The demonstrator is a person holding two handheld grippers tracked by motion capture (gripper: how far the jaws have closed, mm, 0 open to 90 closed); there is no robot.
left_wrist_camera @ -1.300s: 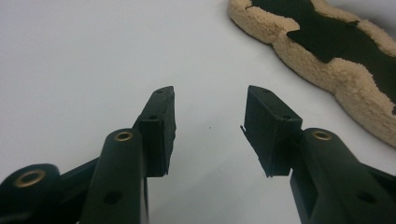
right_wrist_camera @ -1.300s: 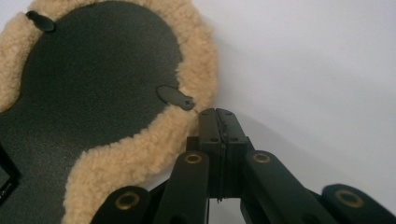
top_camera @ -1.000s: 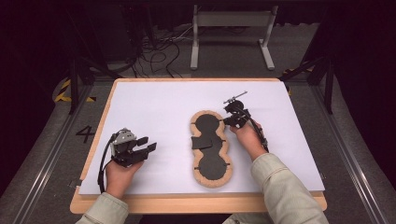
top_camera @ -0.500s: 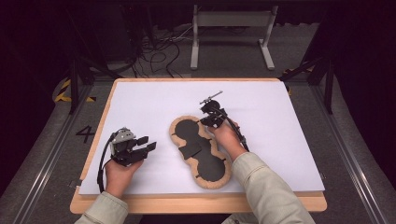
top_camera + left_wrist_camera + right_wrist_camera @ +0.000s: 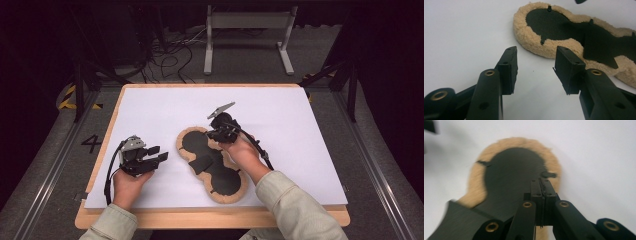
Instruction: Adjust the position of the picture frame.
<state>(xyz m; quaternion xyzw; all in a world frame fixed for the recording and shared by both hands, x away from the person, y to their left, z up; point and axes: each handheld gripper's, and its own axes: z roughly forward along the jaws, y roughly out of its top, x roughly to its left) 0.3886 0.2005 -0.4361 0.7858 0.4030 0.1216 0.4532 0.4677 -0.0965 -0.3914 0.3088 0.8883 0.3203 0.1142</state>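
1. A tan fleece pad with a black, figure-eight-shaped backing [image 5: 210, 162] lay flat on the white sheet [image 5: 165, 107] that covered the wooden table [image 5: 210, 218], running diagonally from near the sheet's middle toward its near edge.
2. The right gripper [image 5: 218, 134] sat at the far lobe of the pad, its 2 black jaws pressed together on the pad's edge; in the right gripper view the pads [image 5: 541, 195] met with a thin black layer pinched between them.
3. In that view the fleece rim [image 5: 477, 182] curved around the black backing just ahead of the jaws, and the picture was blurred.
4. The left gripper [image 5: 156, 156] was held low over the sheet, just left of the pad and clear of it.
5. Its jaws stood apart with nothing between them; the left gripper view showed bare white sheet in the gap and the fleece pad [image 5: 534, 42] lying beyond the fingertips [image 5: 510, 62].
6. A black flap [image 5: 599, 47] of the backing stood slightly raised at the pad's waist.
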